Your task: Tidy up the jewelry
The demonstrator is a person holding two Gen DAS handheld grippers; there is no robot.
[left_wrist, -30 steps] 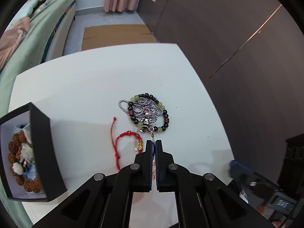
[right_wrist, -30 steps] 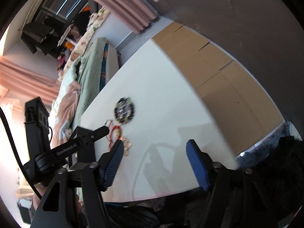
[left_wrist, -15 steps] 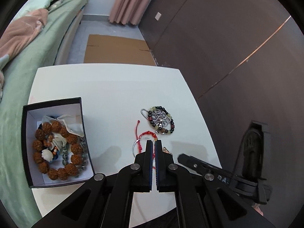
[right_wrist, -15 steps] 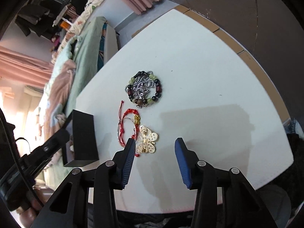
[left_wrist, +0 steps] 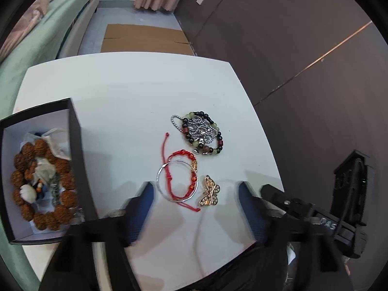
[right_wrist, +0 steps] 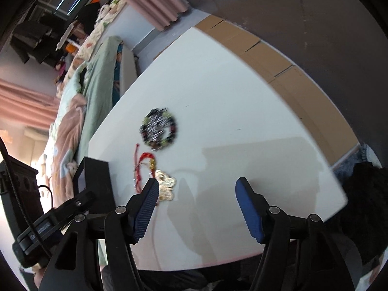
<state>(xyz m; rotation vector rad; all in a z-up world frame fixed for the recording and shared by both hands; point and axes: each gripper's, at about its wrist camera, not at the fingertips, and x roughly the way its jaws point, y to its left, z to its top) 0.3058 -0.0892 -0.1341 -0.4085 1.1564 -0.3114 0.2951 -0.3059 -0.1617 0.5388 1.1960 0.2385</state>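
Observation:
On the white table (left_wrist: 126, 92) lie a dark beaded bracelet with a silver chain (left_wrist: 201, 133), a red cord bracelet (left_wrist: 180, 177) crossed by a silver ring, and a gold butterfly brooch (left_wrist: 210, 191). My left gripper (left_wrist: 195, 195) is open and empty, its jaws wide apart just short of the red bracelet and brooch. My right gripper (right_wrist: 197, 194) is open and empty, above the table's near edge; the brooch (right_wrist: 166, 185) lies by its left finger. The beaded bracelet (right_wrist: 158, 129) is blurred in the right wrist view.
A black jewelry box (left_wrist: 77, 145) with a white lining stands at the left and holds a brown bead bracelet (left_wrist: 43, 184). The box (right_wrist: 97, 181) also shows in the right wrist view. A green bed (left_wrist: 48, 17) lies beyond the table. The other gripper's body (left_wrist: 315, 218) is at right.
My left gripper has opened wide from shut and pulled back, showing the brooch and ring on the table. My right gripper has opened wider and shifted.

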